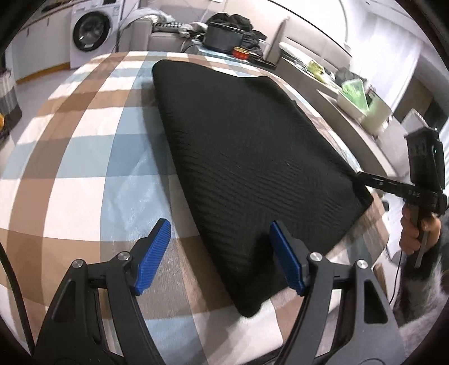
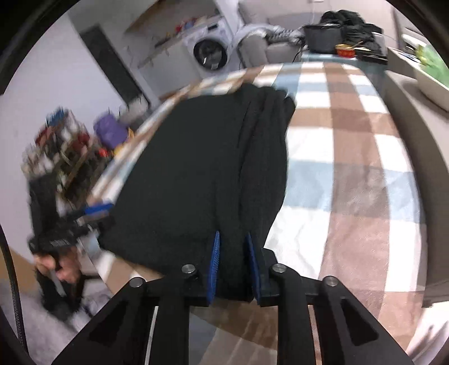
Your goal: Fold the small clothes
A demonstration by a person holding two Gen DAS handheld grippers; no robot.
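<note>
Checked cloth (image 1: 84, 157) lies bare left of the black garment (image 1: 247, 157): open passage there. Same bare checks on the garment's other side in the right wrist view. Far table end crowded: black bin (image 1: 223, 39), red tin (image 1: 240, 52), dark clothes heap (image 1: 238, 24). Counter (image 1: 348, 126) runs just beside the table, carrying a tray (image 1: 353, 104) of green stuff.
</note>
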